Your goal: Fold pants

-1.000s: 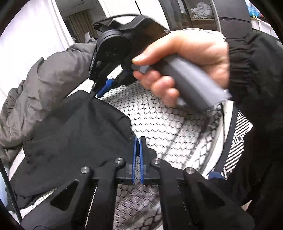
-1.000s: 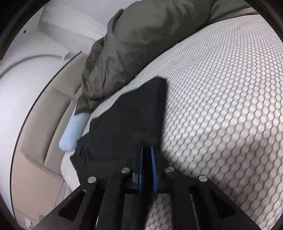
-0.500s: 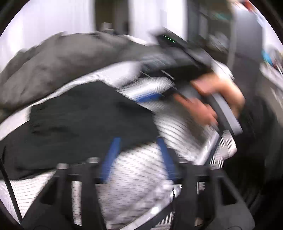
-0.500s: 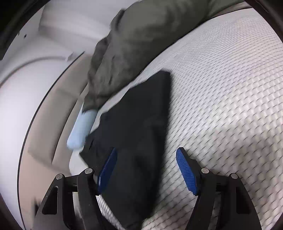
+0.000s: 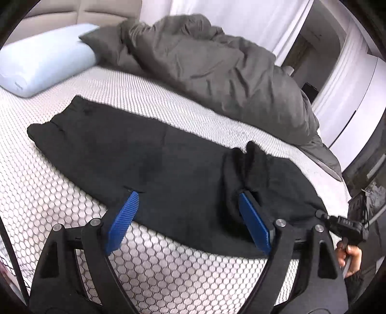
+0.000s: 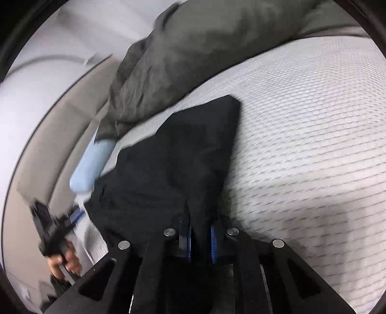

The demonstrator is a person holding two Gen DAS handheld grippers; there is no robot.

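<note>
Black pants (image 5: pixel 149 154) lie stretched across the honeycomb-patterned mattress (image 5: pixel 48 193), with a small raised bunch of cloth (image 5: pixel 248 154) toward their right end. My left gripper (image 5: pixel 188 207) hovers at the near edge of the pants with its jaws opening wide. The edge lies between the blue pads (image 5: pixel 123 217), which do not press on it. In the right wrist view my right gripper (image 6: pixel 201 234) is shut on a fold of the pants (image 6: pixel 183 149) at their near end. A hand (image 6: pixel 65 260) holding the left gripper shows at that view's lower left.
A crumpled grey duvet (image 5: pixel 217 67) lies along the far side of the bed, close behind the pants. A light blue pillow (image 5: pixel 41 65) rests at the far left by a beige headboard (image 5: pixel 72 9). White curtains (image 5: pixel 241 17) and dark furniture (image 5: pixel 371 174) stand beyond.
My left gripper opened, rolled and swung along the bed away from the right gripper. My right gripper opened, then shut again on the pants' near end, staying in place.
</note>
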